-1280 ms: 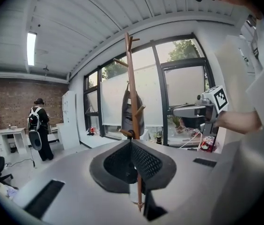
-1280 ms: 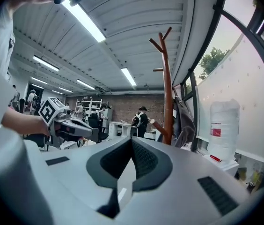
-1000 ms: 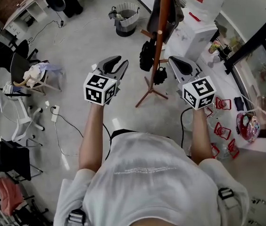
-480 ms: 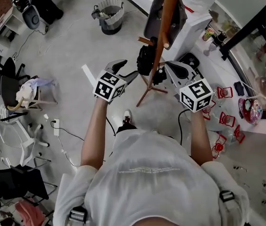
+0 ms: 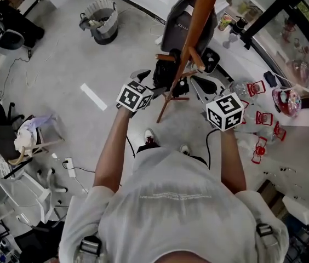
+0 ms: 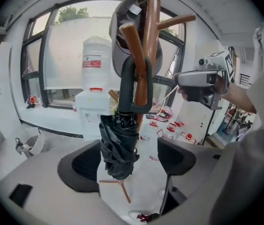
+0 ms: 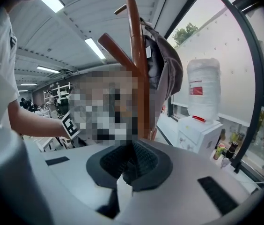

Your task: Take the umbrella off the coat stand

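We approach: our left gripper [image 6: 129,161], jaws just opening, brackets the umbrella [image 6: 119,146] without pressing it yet; our right gripper [image 7: 129,165] is clenched, empty. Next we must squeeze and unhook.

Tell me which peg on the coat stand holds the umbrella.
The peg slanting up left of the pole in the left gripper view: the folded black umbrella hangs on it by its handle. The upper peg pointing right is bare.
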`<state>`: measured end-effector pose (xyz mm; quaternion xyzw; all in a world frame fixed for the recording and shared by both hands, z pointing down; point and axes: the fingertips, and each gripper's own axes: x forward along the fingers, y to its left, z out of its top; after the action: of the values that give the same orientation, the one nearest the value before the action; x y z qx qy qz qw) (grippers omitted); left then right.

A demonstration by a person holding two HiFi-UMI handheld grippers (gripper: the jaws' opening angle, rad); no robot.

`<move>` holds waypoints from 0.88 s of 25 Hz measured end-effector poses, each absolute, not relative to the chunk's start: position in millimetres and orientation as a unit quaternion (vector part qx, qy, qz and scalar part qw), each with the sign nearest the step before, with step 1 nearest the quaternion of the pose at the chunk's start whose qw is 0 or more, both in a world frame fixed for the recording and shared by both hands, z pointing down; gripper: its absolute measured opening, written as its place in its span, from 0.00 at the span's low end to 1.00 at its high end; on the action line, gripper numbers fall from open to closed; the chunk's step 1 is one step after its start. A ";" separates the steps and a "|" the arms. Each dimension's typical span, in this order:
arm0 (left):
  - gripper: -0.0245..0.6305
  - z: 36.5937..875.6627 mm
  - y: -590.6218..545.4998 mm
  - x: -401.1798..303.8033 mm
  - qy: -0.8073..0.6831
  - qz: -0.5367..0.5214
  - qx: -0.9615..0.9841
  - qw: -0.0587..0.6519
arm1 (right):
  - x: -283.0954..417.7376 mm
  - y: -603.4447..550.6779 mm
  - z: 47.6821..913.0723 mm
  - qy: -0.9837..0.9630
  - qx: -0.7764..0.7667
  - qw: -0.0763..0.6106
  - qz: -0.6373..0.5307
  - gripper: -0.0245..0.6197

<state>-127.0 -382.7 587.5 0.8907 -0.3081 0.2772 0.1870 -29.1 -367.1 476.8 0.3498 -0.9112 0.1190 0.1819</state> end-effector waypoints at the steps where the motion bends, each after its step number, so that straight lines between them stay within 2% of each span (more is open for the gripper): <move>1: 0.63 593.2 -386.2 -124.8 -0.301 0.279 0.892 0.190 | -29.1 -366.7 480.9 -0.908 0.354 0.189 0.121 0.08; 11: 0.75 632.9 -417.3 -102.6 -0.199 0.268 0.924 0.185 | -23.4 -378.1 498.7 -0.861 0.445 0.189 0.159 0.08; 18: 0.75 662.5 -416.2 -77.2 -0.122 0.275 0.935 0.190 | -11.3 -369.4 508.0 -0.832 0.487 0.203 0.172 0.08; 22: 0.75 668.1 -421.5 -67.9 -0.120 0.244 0.943 0.192 | -3.2 -365.5 509.9 -0.821 0.503 0.207 0.172 0.08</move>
<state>-67.9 -421.5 668.1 0.9430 -0.1203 0.2437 0.1920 -3.2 -365.5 509.9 0.5032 -0.8212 0.1722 0.2071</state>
